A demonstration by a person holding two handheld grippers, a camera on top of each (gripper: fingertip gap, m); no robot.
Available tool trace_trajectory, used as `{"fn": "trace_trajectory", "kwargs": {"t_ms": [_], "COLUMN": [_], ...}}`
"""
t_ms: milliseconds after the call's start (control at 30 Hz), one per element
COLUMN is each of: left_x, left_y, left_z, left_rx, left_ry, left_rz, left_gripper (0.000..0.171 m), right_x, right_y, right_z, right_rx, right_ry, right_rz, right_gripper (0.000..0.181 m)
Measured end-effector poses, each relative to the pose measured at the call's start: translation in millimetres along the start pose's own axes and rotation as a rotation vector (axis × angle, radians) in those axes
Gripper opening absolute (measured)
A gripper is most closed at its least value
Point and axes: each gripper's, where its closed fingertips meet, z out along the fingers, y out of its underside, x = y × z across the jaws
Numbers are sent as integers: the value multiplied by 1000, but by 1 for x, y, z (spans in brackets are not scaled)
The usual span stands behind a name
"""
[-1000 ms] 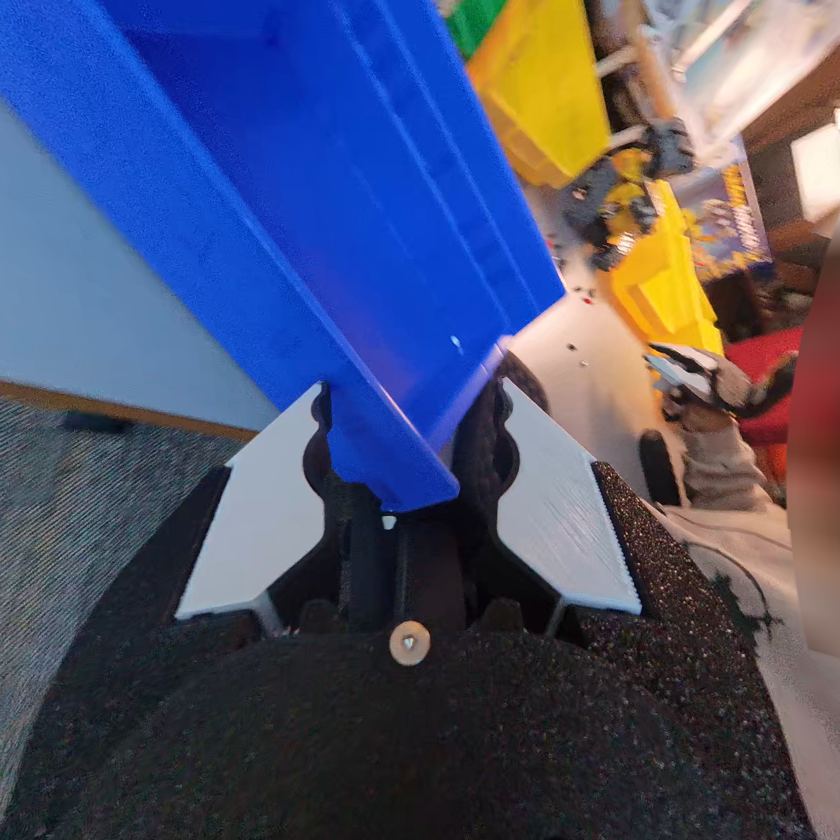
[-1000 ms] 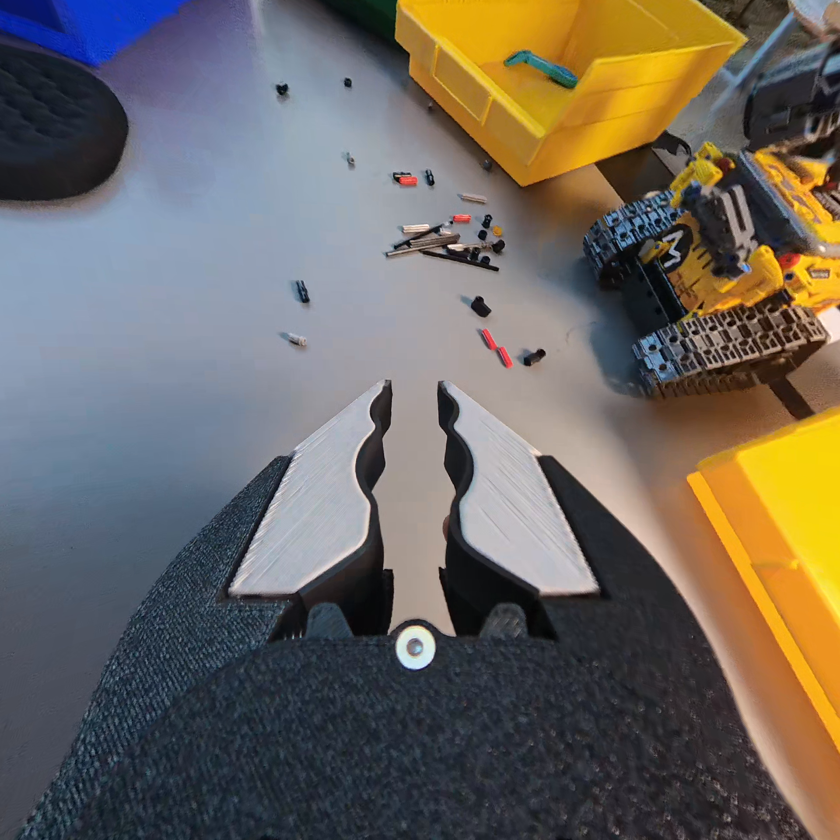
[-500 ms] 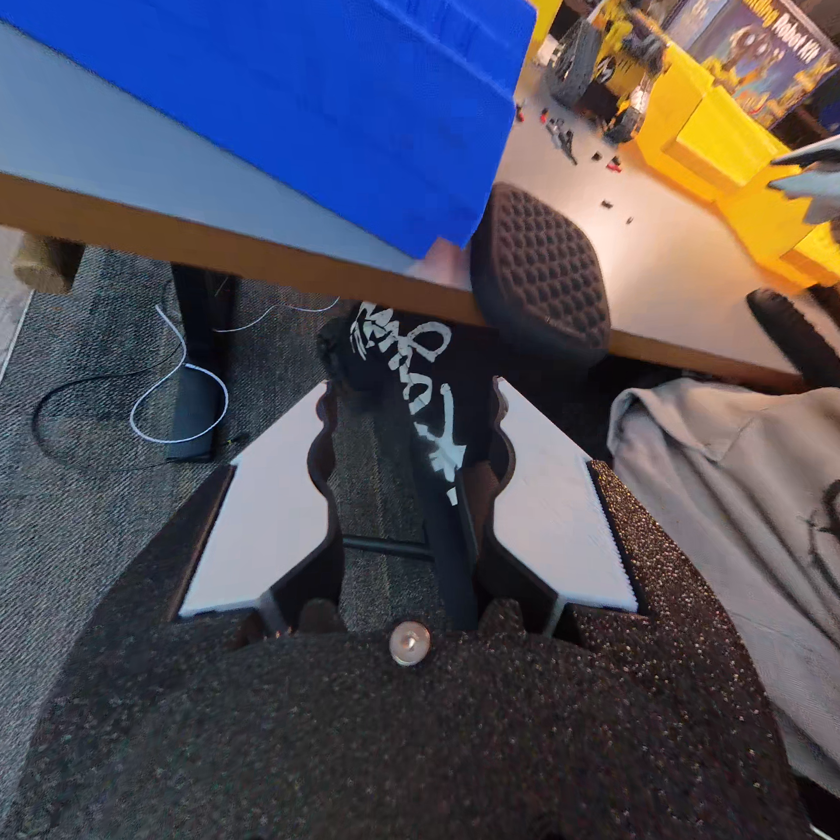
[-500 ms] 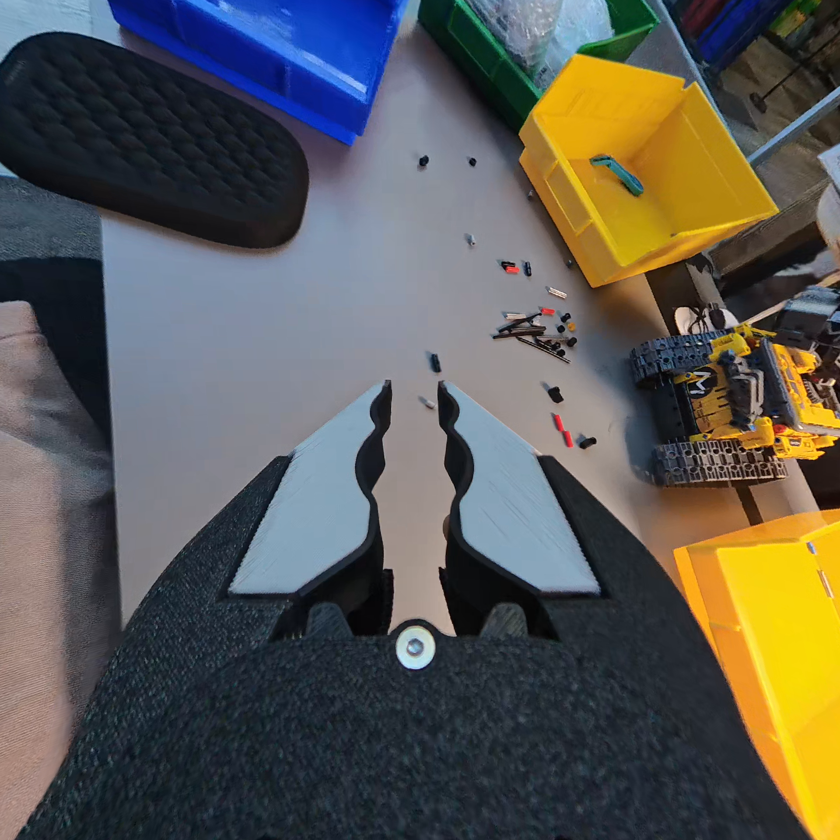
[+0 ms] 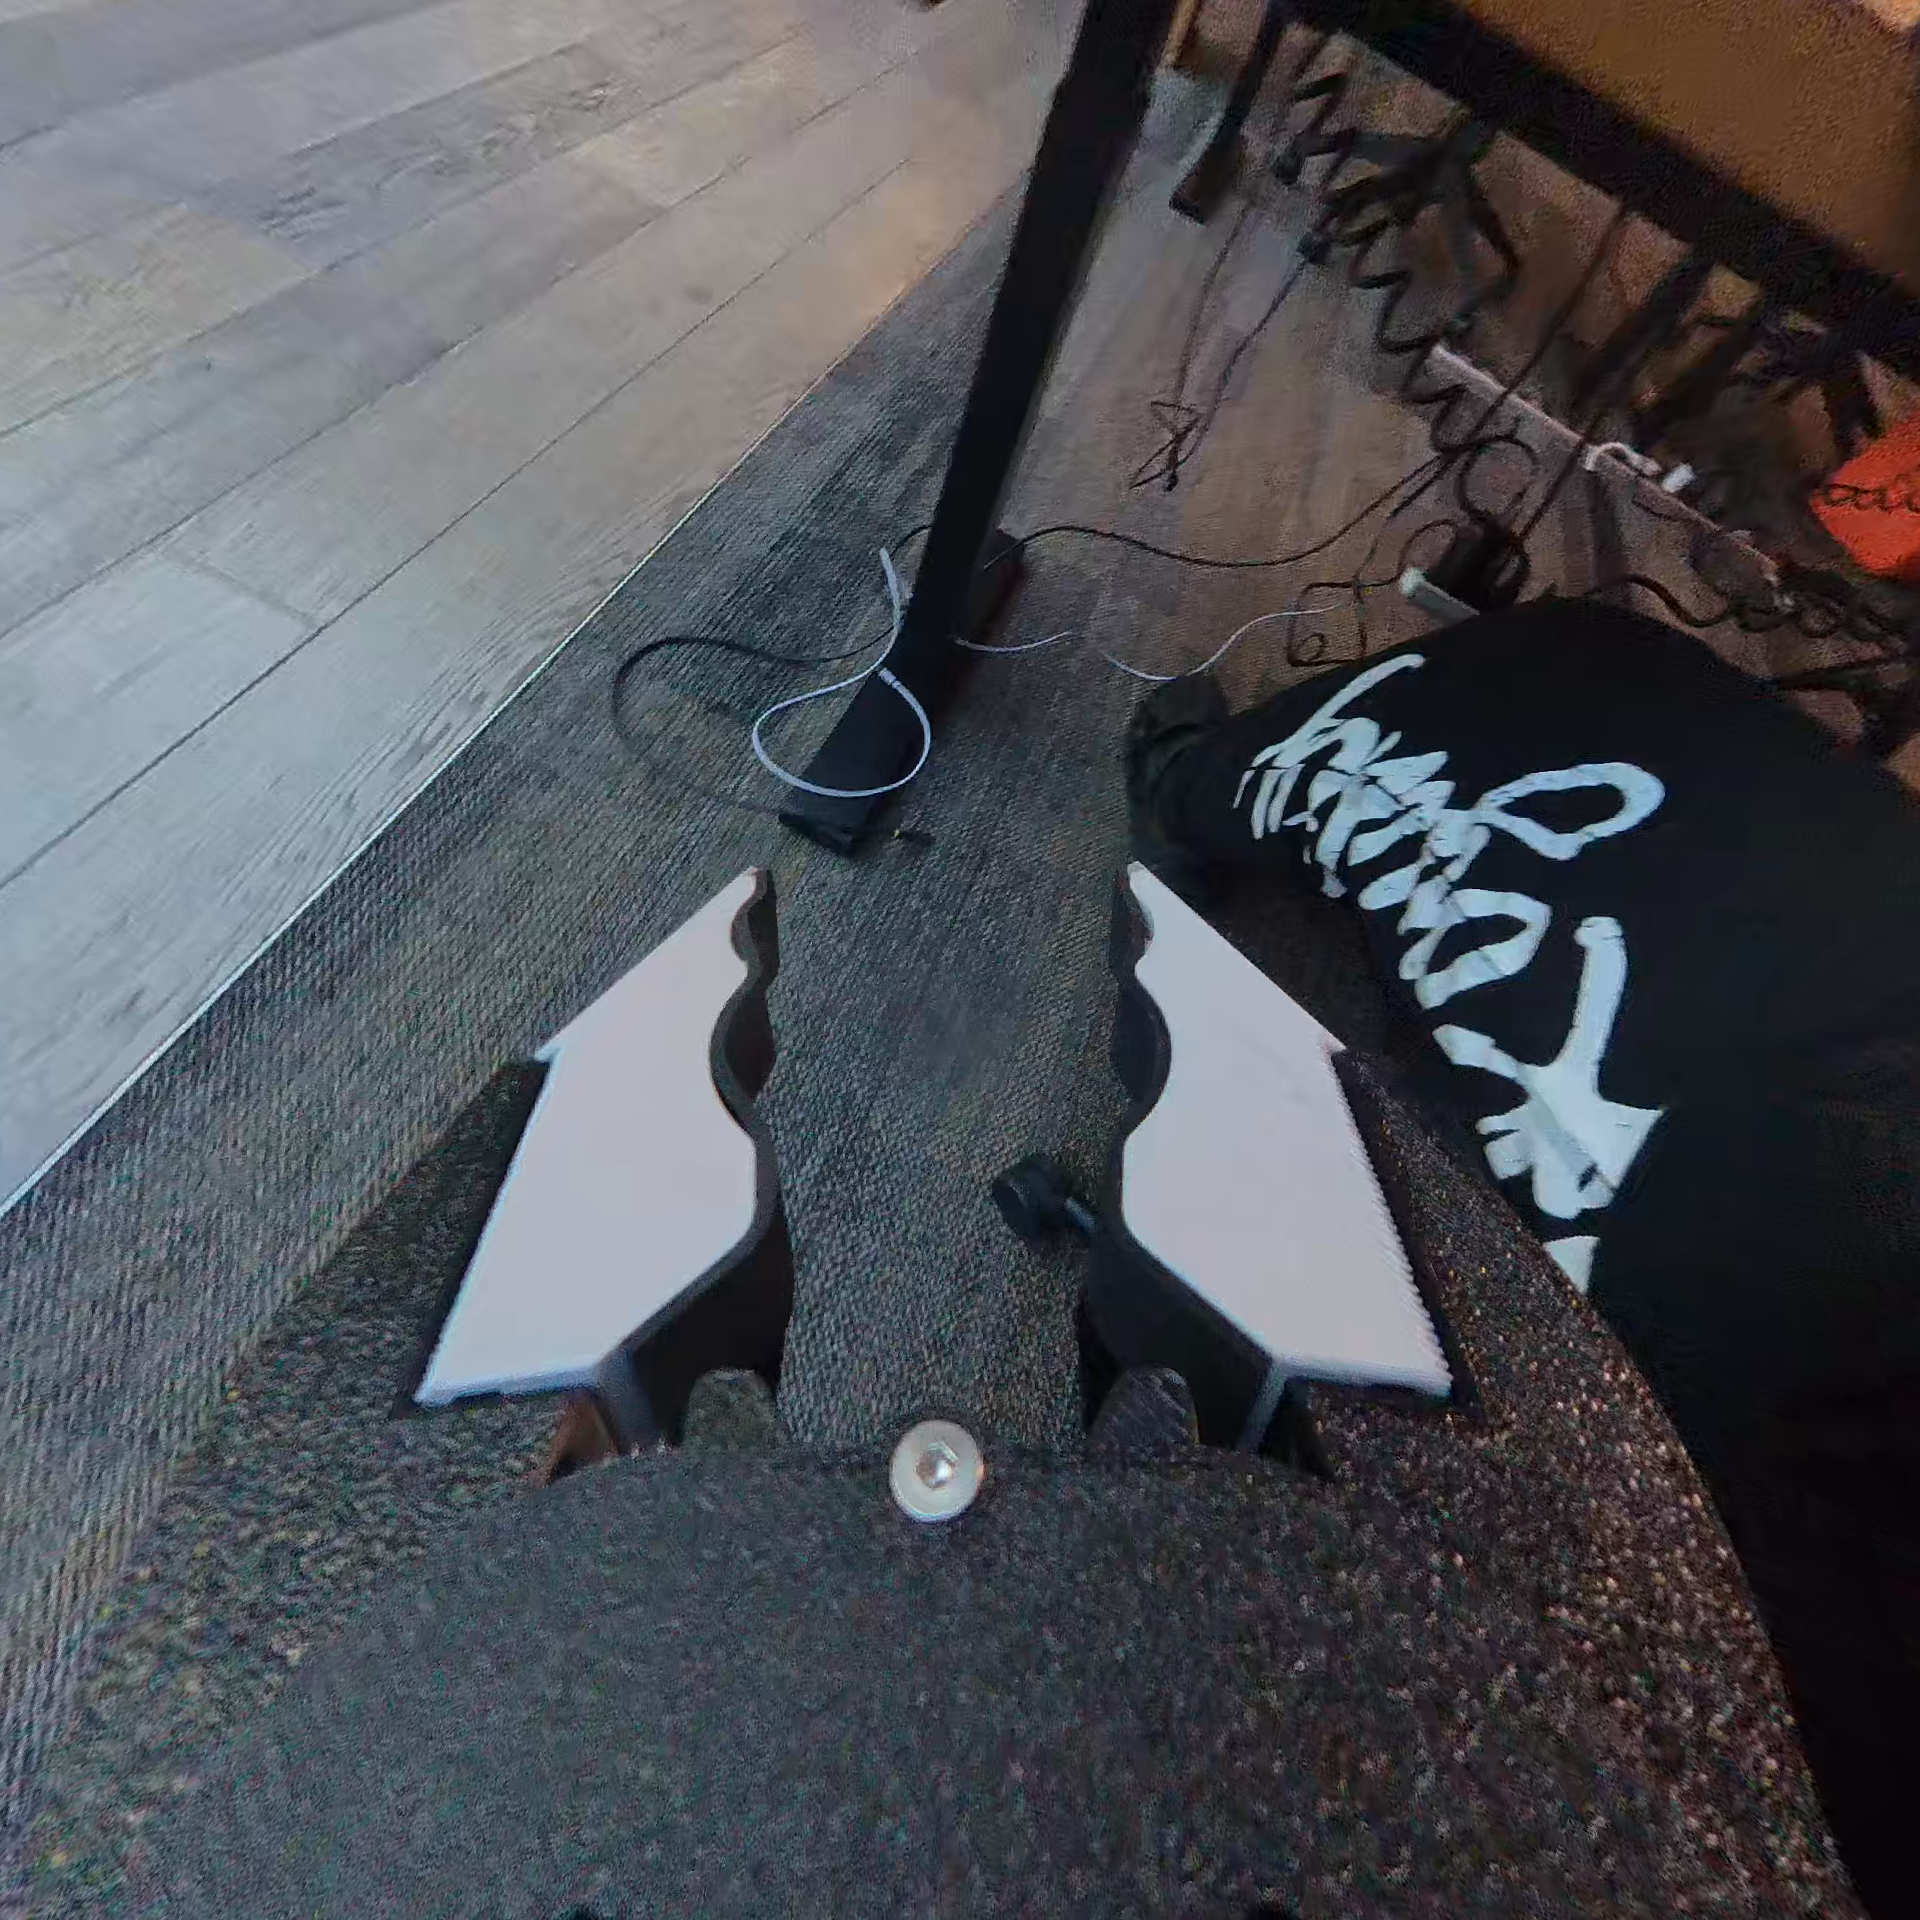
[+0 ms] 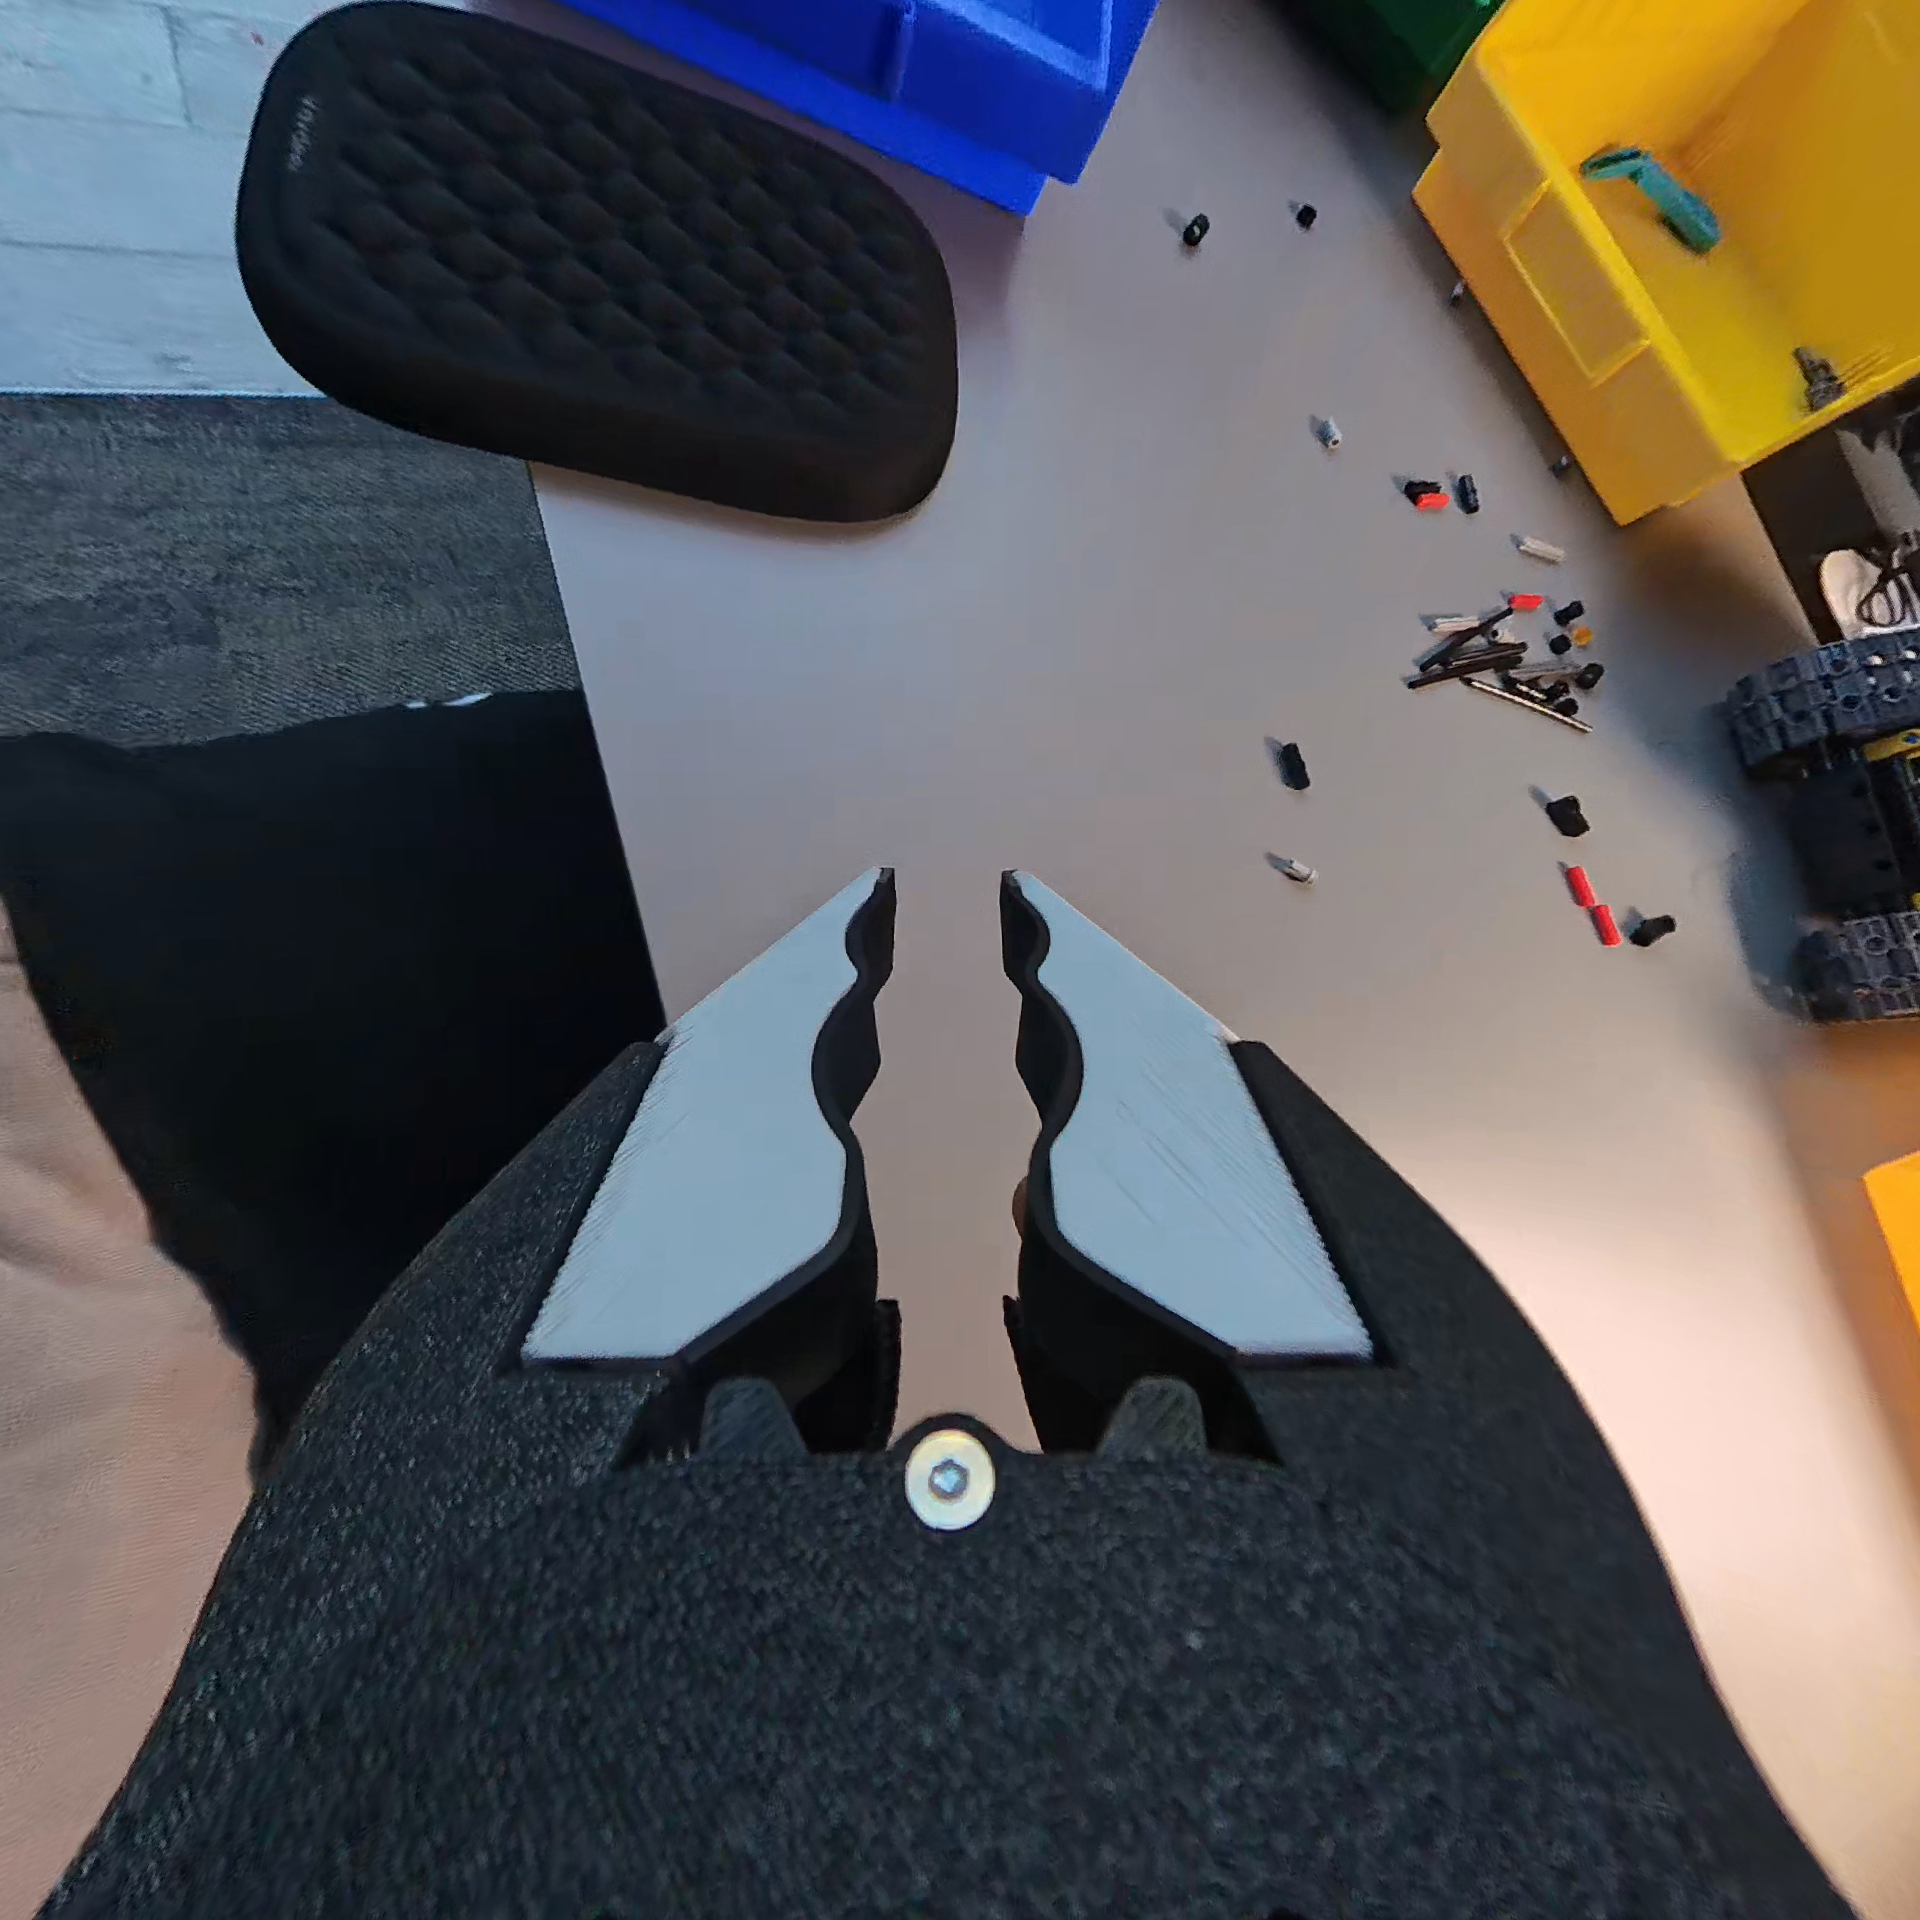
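Note:
My left gripper (image 5: 948, 878) is open and empty. It points down at grey carpet (image 5: 914, 1039) beside a black table leg (image 5: 997, 343), with a black garment with white print (image 5: 1558, 883) just to its right. My right gripper (image 6: 947, 876) is open by a narrow gap and holds nothing. It hovers over the grey table (image 6: 1039, 644) near its front left edge. Several small black, red and grey pieces (image 6: 1507, 665) lie scattered to its right. A black padded rest (image 6: 592, 260) lies ahead to the left, touching a blue bin (image 6: 935, 83).
A yellow bin (image 6: 1683, 260) holds a teal piece (image 6: 1652, 192). A yellow and black tracked toy vehicle (image 6: 1839, 831) stands at the right edge. A green bin (image 6: 1392, 42) is at the back. Cables (image 5: 842, 727) lie around the table leg, next to wood flooring (image 5: 312, 364). Tip to tip, the grippers are about 55 cm apart.
My left gripper let go of the blue bin and swung down from the table to the floor. My right gripper drew back towards the table's front left edge, gap unchanged.

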Motion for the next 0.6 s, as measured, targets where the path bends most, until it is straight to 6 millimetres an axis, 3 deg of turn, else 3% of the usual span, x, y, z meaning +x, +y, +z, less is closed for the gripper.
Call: {"fn": "trace_trajectory", "kwargs": {"t_ms": [67, 133, 233, 400, 600], "left_x": [-26, -46, -50, -18, 36], "left_y": [20, 27, 25, 20, -25], "left_z": [-7, -14, -18, -29, -72], "left_rx": [-28, -26, 24, 39, 111], "left_ry": [-72, -140, -126, -2, 97], "left_rz": [-6, 28, 4, 33, 163], "left_gripper": [68, 68, 67, 70, 69], "right_x": [-5, -12, -22, -40, -70], "right_y": [-3, -8, -14, -17, -5], "right_z": [2, 3, -1, -19, -60], "right_rx": [-16, -15, -7, 30, 167], "right_ry": [5, 15, 24, 35, 47], "right_rz": [28, 46, 57, 75, 97], "right_gripper": [20, 21, 21, 21, 22]}}
